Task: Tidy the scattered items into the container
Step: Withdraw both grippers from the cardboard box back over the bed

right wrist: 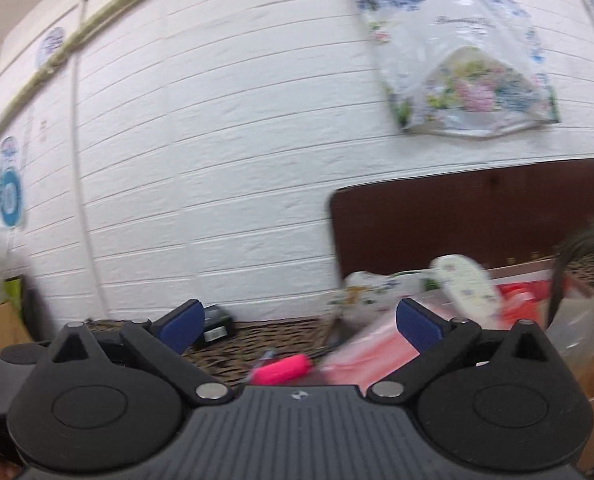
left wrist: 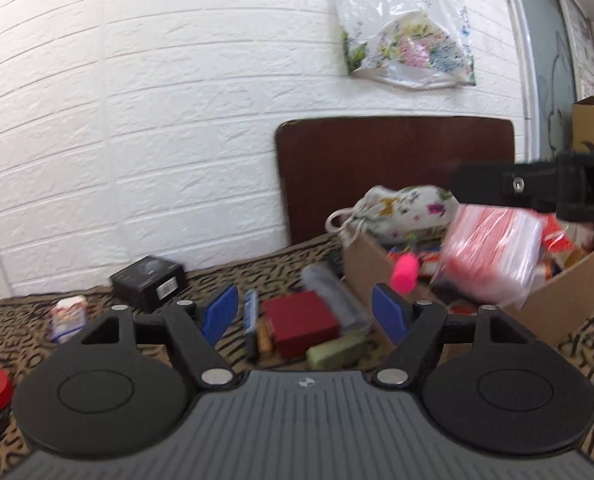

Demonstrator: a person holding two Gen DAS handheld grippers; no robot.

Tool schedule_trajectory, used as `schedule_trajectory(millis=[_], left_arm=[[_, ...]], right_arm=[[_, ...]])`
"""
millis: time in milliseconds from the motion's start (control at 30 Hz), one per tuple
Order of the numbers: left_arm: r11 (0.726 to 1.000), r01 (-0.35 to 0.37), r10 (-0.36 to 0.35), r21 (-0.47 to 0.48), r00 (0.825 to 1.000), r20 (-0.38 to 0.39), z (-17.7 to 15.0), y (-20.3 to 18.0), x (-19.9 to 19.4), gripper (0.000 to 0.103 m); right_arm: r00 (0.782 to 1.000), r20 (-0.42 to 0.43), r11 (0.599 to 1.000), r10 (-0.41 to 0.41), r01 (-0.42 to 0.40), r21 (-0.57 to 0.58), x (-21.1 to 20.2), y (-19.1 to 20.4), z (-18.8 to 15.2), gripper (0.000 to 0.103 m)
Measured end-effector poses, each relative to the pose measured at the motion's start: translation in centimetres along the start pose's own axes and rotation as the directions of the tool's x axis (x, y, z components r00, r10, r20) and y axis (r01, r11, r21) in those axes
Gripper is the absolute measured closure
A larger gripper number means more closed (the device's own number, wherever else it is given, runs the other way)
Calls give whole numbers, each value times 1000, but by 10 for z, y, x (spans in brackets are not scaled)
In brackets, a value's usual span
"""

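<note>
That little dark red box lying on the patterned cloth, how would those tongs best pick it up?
Probably from above, closing on the two long flat sides of the red box. It lies flat with its lid up, and those straight, parallel faces suit flat pads. The left tongs are open and already point at it. A blue pen and a green box crowd it, so come straight down.

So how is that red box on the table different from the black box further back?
The red box is plain, lies close among other scattered items, and sits between the open fingers of the left gripper. The black box is dark with a white label on its side, and stands apart near the wall. Both rest on the patterned tablecloth, outside the cardboard container.
</note>
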State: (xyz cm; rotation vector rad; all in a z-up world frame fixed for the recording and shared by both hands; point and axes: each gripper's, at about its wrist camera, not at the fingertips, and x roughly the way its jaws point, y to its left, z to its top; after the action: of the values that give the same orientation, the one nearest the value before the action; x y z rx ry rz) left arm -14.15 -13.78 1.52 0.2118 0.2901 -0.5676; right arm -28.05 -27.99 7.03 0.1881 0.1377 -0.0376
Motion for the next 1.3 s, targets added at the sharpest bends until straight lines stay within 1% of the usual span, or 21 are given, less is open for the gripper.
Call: schedule_trajectory(millis=[133, 200, 300, 400, 500, 600, 733, 867, 967, 1033, 1100, 1300], left_arm=[[998, -45, 43, -32, 997, -66, -19, 18, -3, 28], [997, -65, 61, -47, 994, -89, -27, 26, -5, 28], [994, -100, 95, -41, 989, -117, -39, 35, -8, 28], [991, -125, 118, -37, 982, -149, -50, 44, -10, 28], [988, -145, 136, -43, 976, -168, -58, 55, -11, 27], [985, -169, 160, -38, 970, -183, -65, 62, -10, 27], [982, -185, 175, -32, 962, -211, -76, 69, -6, 27], [980, -192, 177, -45, 956, -234, -83, 74, -2, 27], [979, -205, 194, -20, 951, -239, -85, 72, 5, 27], [979, -205, 198, -8, 951, -236, -83, 70, 10, 27], [978, -207, 201, 0, 952, -230, -81, 70, 13, 27], [978, -209, 198, -23, 952, -233, -79, 76, 20, 27]], right_arm=[[995, -54, 996, 86, -86, -5, 7, 32, -16, 0], [990, -83, 993, 116, -116, 3, 10, 45, -26, 0], [980, -132, 989, 150, -150, 10, 16, 61, -42, 0], [970, -181, 987, 160, -161, 13, 28, 72, -56, 0], [963, -223, 988, 152, -153, 13, 39, 79, -71, 0], [957, -264, 992, 122, -121, 22, 49, 80, -84, 0], [957, -286, 998, 52, -40, 49, 61, 72, -100, 0], [958, -283, 998, -41, 54, 38, 81, 65, -107, 0], [945, -292, 987, -145, 159, 26, 95, 65, -110, 0], [937, -294, 979, -188, 202, 18, 98, 68, -112, 0], [929, -304, 974, -213, 225, 7, 101, 69, -112, 0], [922, -300, 967, -244, 256, 0, 103, 71, -114, 0]])
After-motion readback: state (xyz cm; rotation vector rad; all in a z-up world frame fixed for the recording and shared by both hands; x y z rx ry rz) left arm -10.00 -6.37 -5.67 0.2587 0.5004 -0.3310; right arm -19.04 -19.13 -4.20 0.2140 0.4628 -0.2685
